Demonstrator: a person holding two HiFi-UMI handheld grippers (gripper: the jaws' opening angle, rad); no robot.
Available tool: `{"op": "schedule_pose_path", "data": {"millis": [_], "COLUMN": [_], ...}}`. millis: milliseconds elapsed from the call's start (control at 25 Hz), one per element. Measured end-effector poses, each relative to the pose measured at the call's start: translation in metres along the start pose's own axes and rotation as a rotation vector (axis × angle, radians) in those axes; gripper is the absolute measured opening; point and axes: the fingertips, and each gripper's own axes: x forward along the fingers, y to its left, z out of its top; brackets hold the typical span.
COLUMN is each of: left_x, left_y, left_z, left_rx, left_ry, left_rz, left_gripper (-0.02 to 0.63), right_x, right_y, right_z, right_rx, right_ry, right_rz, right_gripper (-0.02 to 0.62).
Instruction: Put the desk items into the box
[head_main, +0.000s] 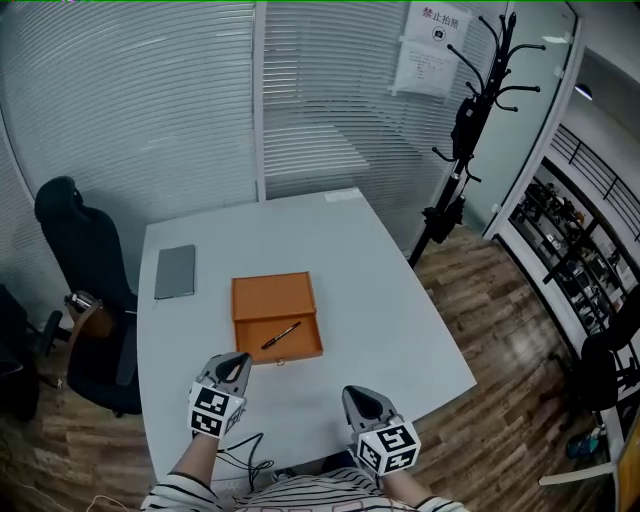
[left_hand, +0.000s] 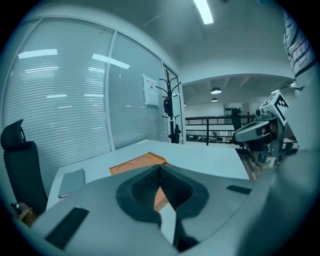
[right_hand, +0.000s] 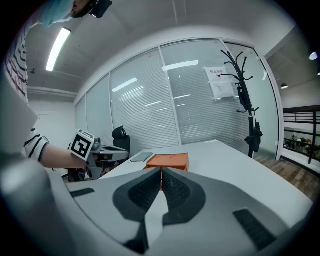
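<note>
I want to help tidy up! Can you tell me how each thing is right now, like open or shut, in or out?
Box: open, on the table.
Pen: lying inside the box.
Laptop: closed, flat on the table, outside the box.
Left gripper: shut, empty.
Right gripper: shut, empty.

The jaws of the left gripper (left_hand: 159, 172) are covering the near part of the orange box (left_hand: 138, 163), and neither gripper view is showing its inside. In the head view a small thing (head_main: 283, 362) at its near edge is appearing too small to identify.
</note>
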Motion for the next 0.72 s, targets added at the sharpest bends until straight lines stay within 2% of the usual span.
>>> {"op": "schedule_pose_path", "data": {"millis": [320, 520, 720], "left_x": [-0.070, -0.101, -0.123], "left_y": [-0.002, -0.007, -0.013], "left_z": [-0.001, 0.000, -0.011], "left_rx": [-0.007, -0.041, -0.080], "left_ry": [-0.078, -0.126, -0.140], "left_rz": [0.042, 0.067, 0.089], "left_gripper": [0.021, 0.021, 0.021], "right_x": [-0.002, -0.001, 0.001], "right_y": [0.034, 0.051, 0.065], "right_z": [-0.012, -0.014, -0.016], "right_rx": [-0.003, -0.013, -0.038], "right_ry": [-0.002, -0.006, -0.002], "right_rz": [0.024, 0.055, 0.076], "right_gripper": [0.026, 0.026, 0.026]}}
